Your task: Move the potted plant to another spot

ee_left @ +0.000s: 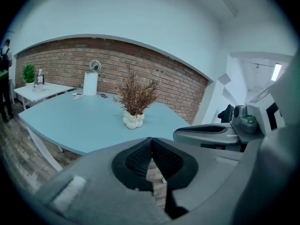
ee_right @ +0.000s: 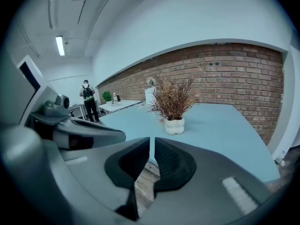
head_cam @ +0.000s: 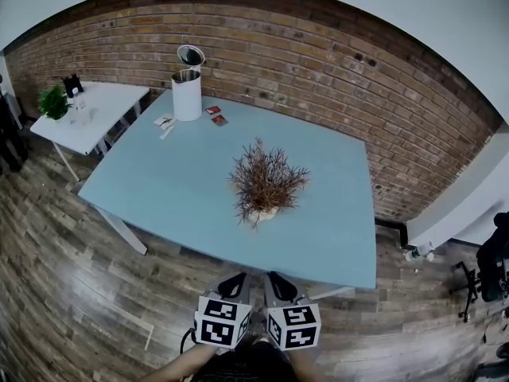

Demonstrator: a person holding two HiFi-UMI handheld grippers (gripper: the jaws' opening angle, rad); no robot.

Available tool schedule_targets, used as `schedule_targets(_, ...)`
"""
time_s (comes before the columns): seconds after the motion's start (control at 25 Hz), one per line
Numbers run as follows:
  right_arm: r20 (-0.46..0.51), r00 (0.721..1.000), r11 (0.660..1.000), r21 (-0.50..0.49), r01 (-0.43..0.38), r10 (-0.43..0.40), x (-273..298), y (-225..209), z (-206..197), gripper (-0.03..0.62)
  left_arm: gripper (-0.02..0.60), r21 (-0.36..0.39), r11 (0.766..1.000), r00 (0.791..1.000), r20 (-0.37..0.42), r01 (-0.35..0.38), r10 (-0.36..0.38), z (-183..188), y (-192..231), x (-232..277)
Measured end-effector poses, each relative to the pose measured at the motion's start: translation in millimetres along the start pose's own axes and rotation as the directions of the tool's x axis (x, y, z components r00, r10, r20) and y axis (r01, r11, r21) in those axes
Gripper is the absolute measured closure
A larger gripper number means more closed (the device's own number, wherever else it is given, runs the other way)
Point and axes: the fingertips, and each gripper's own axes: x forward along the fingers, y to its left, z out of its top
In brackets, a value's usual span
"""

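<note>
The plant [head_cam: 265, 183] stands in its white pot near the middle of the blue tabletop [head_cam: 159, 189]. My left gripper [ee_left: 151, 142] and right gripper [ee_right: 152, 142] hang side by side just off the tabletop's near edge, both with fingers clenched on nothing.

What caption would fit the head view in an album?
Left gripper and right gripper, both shut, before a pale blue table bearing a dry brown plant in a white pot.

Soft, even overhead light covers the blue table [head_cam: 175, 189]; the potted plant [head_cam: 265, 183] on it casts faint shadow. Fisheye bends the brick wall [head_cam: 318, 62] behind the table; corners darken.
</note>
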Motion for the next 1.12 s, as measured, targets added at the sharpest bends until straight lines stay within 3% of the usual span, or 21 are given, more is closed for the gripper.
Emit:
schedule_targets(0.56,-0.005,0.999,0.999,-0.002,0.036,-0.036,57.3,-40.2,17.1,0.543,0.586,0.013,0.999,1.0,0.007,-0.031,0.031,26.4,35.4,38.0)
schedule_targets(1.12,-0.054,0.998,1.0,-0.013,0.012,-0.012,122.3,-68.3,27.4,0.486,0.586,-0.022,0.989,0.989,-0.027,-0.145,0.144,40.0,88.1,72.9)
